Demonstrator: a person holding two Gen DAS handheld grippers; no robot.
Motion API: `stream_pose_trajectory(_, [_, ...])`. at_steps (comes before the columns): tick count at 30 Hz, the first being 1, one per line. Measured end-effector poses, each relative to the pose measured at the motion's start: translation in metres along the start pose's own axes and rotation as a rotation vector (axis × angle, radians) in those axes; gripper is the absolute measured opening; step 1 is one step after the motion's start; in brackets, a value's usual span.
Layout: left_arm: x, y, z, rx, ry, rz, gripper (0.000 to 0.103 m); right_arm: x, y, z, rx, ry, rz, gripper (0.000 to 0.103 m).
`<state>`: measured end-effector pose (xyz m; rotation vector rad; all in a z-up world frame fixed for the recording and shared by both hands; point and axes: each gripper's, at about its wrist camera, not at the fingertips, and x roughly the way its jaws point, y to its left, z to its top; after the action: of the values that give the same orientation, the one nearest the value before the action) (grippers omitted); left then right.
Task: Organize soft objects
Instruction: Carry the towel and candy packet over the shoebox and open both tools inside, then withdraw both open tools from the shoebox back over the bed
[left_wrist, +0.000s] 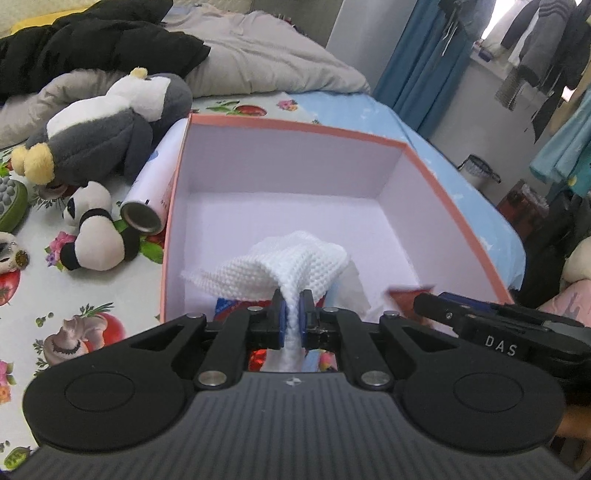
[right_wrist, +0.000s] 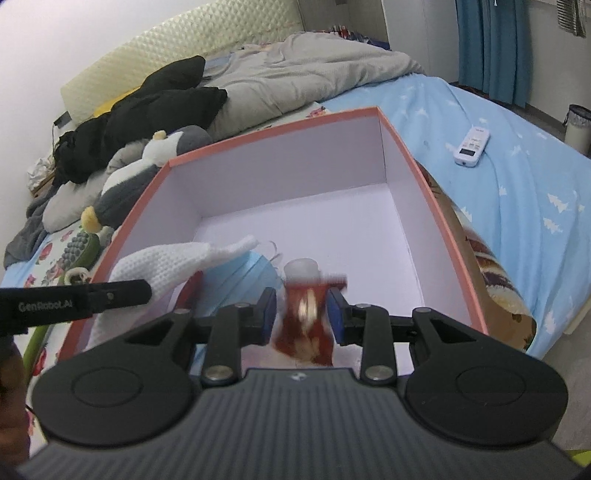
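Blur is obscuring the red item (right_wrist: 308, 317) between the right hand-held gripper's (right_wrist: 302, 317) parted jaws; left hand-held gripper (left_wrist: 291, 315) is pinching a cloth (left_wrist: 295, 266) over the box (left_wrist: 295, 133).

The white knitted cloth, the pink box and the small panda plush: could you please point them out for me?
white knitted cloth (left_wrist: 295, 258), left wrist view, on its bunched top.
pink box (left_wrist: 295, 127), left wrist view, on its far rim.
small panda plush (left_wrist: 96, 243), left wrist view, on its belly.

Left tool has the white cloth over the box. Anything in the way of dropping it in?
Partly. The left tool grips the white cloth above the box's near end, where a blue mask already lies beneath it. The far floor looks bare, so nothing visible blocks a drop there.
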<state>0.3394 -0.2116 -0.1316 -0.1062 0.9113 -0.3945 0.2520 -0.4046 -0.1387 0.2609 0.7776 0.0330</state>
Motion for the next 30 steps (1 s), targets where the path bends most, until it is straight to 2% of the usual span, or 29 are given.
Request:
stream_pose_trajectory(1, [0.000, 0.000, 0.000, -0.002, 0.009, 0.000, 0.020, 0.000, 0.000, 0.000, 0.003, 0.001, 0.004, 0.038])
stream_pose_trajectory(2, [-0.001, 0.000, 0.000, -0.005, 0.015, -0.003, 0.035, -0.001, 0.000, 0.000, 0.005, 0.000, 0.009, 0.041])
stream_pose_trajectory(4, [-0.011, -0.001, -0.001, -0.006, -0.011, 0.000, 0.045, -0.006, 0.002, 0.002, 0.004, -0.010, 0.015, 0.049])
stream_pose_trajectory(6, [-0.023, -0.003, 0.000, 0.007, -0.034, 0.007, 0.045, -0.014, 0.005, 0.004, 0.000, -0.030, 0.012, 0.059])
stream_pose_trajectory(11, [-0.064, -0.008, 0.001, 0.012, -0.096, -0.004, 0.045, -0.042, 0.019, 0.013, -0.016, -0.084, 0.025, 0.059])
stream_pose_trajectory(21, [-0.171, 0.002, -0.006, 0.010, -0.236, 0.009, 0.045, -0.107, 0.068, 0.023, -0.094, -0.194, 0.075, 0.059])
stream_pose_trajectory(30, [-0.258, 0.025, -0.031, -0.019, -0.346, 0.044, 0.045, -0.156, 0.117, 0.016, -0.142, -0.271, 0.155, 0.059])
